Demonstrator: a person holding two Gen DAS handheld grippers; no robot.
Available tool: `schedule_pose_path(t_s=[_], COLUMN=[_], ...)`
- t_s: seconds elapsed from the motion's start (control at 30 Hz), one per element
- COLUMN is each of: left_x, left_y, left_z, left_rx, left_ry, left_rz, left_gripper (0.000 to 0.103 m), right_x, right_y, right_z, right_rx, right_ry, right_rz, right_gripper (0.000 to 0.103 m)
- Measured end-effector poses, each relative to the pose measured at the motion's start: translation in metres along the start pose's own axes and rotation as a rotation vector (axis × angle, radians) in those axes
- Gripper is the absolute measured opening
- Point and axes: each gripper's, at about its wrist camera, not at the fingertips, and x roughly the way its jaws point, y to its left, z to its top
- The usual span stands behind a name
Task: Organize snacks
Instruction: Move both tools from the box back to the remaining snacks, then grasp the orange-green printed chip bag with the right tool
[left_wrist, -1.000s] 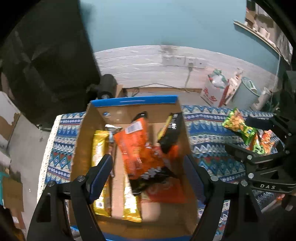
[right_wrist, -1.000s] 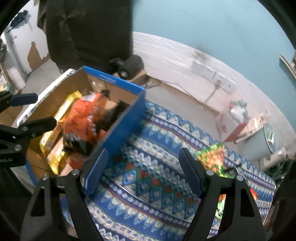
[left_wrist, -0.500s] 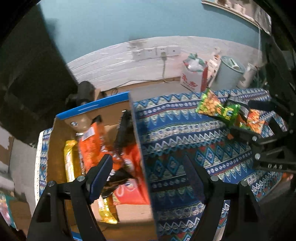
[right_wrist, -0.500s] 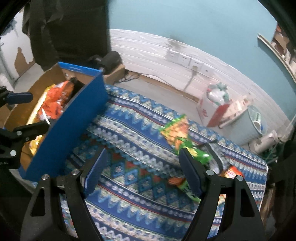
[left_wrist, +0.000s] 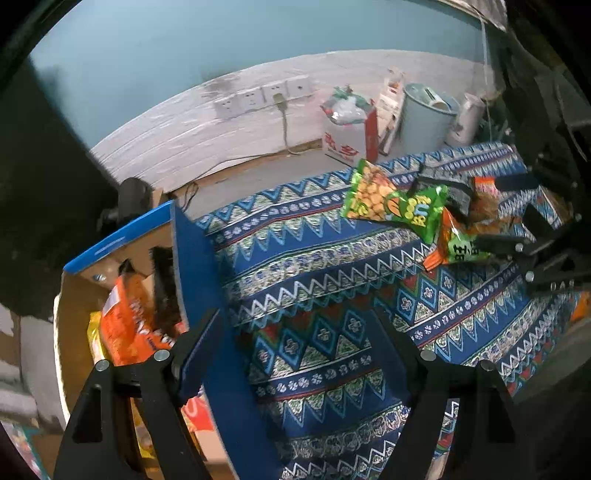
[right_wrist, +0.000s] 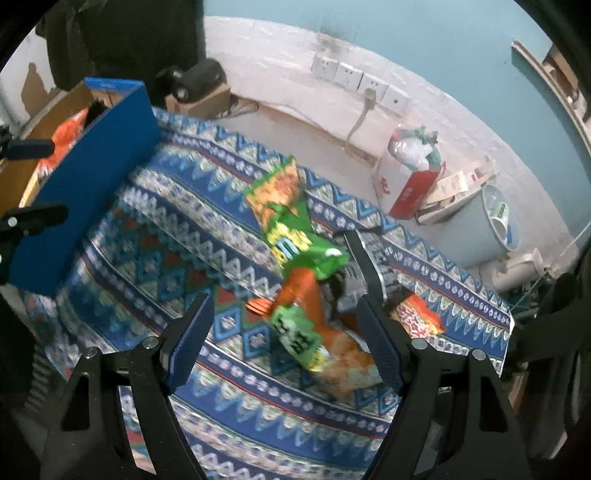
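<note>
A cardboard box with blue walls (left_wrist: 192, 280) stands at the left of the patterned cloth and holds an orange snack bag (left_wrist: 125, 325) and other packs. It also shows in the right wrist view (right_wrist: 92, 162). A green snack bag (left_wrist: 391, 203) lies on the cloth at the right, beside an orange-and-green bag (left_wrist: 454, 243). In the right wrist view the green bag (right_wrist: 291, 225) and the orange-and-green bag (right_wrist: 299, 325) lie just ahead of my open, empty right gripper (right_wrist: 284, 347). My left gripper (left_wrist: 299, 350) is open and empty over the box's right wall.
A blue patterned cloth (left_wrist: 332, 280) covers the table. Behind it stand a white-and-red bag (right_wrist: 410, 173), a pale bin (right_wrist: 491, 225), wall sockets (left_wrist: 262, 96) and a dark object on a small carton (right_wrist: 195, 85). A further orange pack (right_wrist: 417, 317) lies right of the pile.
Both grippers have swung right, away from over the box. The loose snack bags now lie close in front of the right gripper. Both stay open.
</note>
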Motion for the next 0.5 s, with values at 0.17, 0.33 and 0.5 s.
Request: schedule_pose_path(t_s=[0.17, 0.33, 0.5], left_x=[0.021, 0.043, 0.058], left_y=[-0.014, -0.024, -0.032], left_z=[0.005, 0.008, 0.008], left_rx=[0.060, 0.090, 0.124], left_ry=[0.037, 0.062, 0.083], left_rz=[-0.014, -0.028, -0.033], left_gripper=[0.080, 0.080, 0.080], right_x=[0.021, 0.042, 0.063], right_y=[-0.009, -0.012, -0.016], right_z=[-0.007, -0.016, -0.026], right_rx=[-0.061, -0.116, -0.143], right_ry=[0.045, 0.080, 0.117], right_rz=[0.015, 0.031, 0.020], right_gripper=[0.078, 0.078, 0.078])
